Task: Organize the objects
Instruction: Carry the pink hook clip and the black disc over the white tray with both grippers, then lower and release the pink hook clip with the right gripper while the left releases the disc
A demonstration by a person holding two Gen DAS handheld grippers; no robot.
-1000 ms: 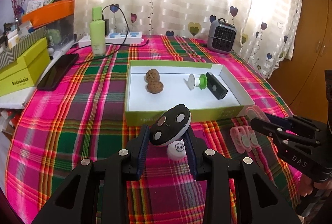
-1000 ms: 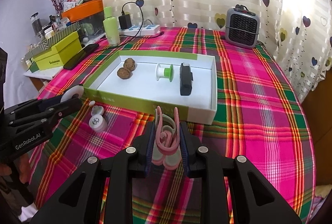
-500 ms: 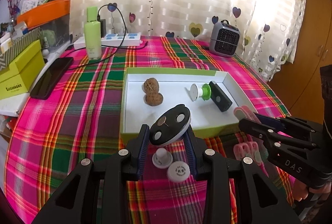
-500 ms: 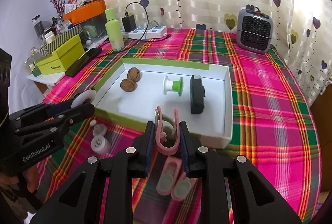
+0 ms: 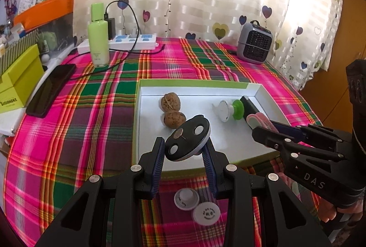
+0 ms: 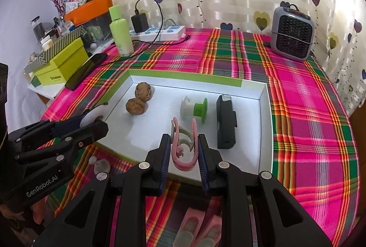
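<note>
Four things lay in the white tray (image 6: 263,109) on the plaid worktop (image 6: 308,123): two walnuts (image 6: 139,100) touching each other toward the left, a white-and-green spool (image 6: 194,108) on its side in the middle, and a black device (image 6: 225,124) lying lengthwise to the right, near the spool but apart from it. We had our left tool (image 5: 185,146) closed on a dark round disc (image 5: 187,138), tilted and held above the tray's near wall. Our right tool (image 6: 184,153) was clamped on a pink clip (image 6: 183,148), held over the near part of the tray. Outside the tray, on the cloth below the left tool, sat two small white caps (image 5: 196,205), touching. More pink pieces (image 6: 196,228) lay beneath the right tool, blurred and partly hidden by its frame, so we could not tell what they were. From the left wrist view, the right tool covered most of the black device and the tray's right near corner
</note>
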